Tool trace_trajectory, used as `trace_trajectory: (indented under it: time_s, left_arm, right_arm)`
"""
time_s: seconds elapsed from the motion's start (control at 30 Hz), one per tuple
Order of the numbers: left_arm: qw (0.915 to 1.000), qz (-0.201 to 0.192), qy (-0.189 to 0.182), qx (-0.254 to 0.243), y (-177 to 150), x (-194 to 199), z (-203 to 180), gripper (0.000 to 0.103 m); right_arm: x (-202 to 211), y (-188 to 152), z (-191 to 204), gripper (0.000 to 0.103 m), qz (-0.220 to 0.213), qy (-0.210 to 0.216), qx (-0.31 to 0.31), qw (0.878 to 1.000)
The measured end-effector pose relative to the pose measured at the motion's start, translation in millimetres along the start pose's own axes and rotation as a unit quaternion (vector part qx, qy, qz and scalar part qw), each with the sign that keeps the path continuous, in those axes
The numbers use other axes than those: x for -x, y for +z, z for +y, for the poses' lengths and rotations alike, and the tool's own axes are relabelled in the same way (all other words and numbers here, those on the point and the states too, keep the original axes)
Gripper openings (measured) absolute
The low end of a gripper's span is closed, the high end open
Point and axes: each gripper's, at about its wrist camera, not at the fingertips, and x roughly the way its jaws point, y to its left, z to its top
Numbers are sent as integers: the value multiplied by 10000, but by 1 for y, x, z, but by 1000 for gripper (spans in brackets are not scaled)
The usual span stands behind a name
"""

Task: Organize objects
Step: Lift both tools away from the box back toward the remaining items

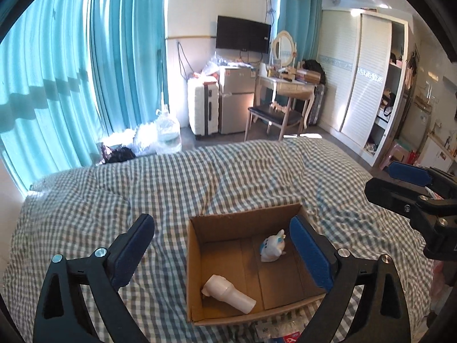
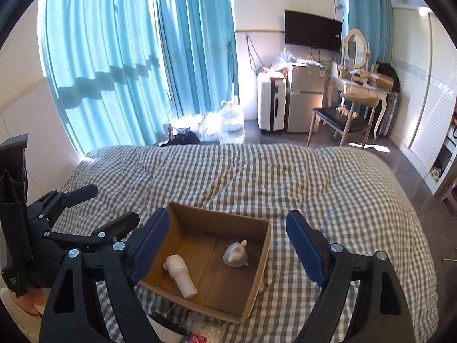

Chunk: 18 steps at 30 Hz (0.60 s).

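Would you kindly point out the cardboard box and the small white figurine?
cardboard box [image 1: 242, 218], left wrist view, on its far inner wall.
white figurine [image 2: 236, 255], right wrist view, on its body.

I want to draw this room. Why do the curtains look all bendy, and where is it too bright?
Left wrist view: the fisheye lens bows the teal curtains; sunlight glares white on the wardrobe. Right wrist view: curtains bow too; glare washes out the plastic bags.

No readable text from my feeds.
I see print on a white-and-red flat packet [image 1: 281, 333] at the bottom edge, near the brown cardboard box [image 1: 197, 257], but it's too blurred to read; TV logo too small.
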Motion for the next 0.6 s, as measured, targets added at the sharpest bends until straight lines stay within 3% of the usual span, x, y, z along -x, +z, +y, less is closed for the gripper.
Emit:
trace_trajectory:
  time_s: [0.23,0.6]
  left_arm:
    - [9991,-320,259,25,3,65,-8,102]
    - [9969,-502,574,207,-21,116,-10,102]
  right_arm:
    - [67,-3,15,92,-386,-103,150,9991]
    - [125,-38,23,93,-548,-198,411,9975]
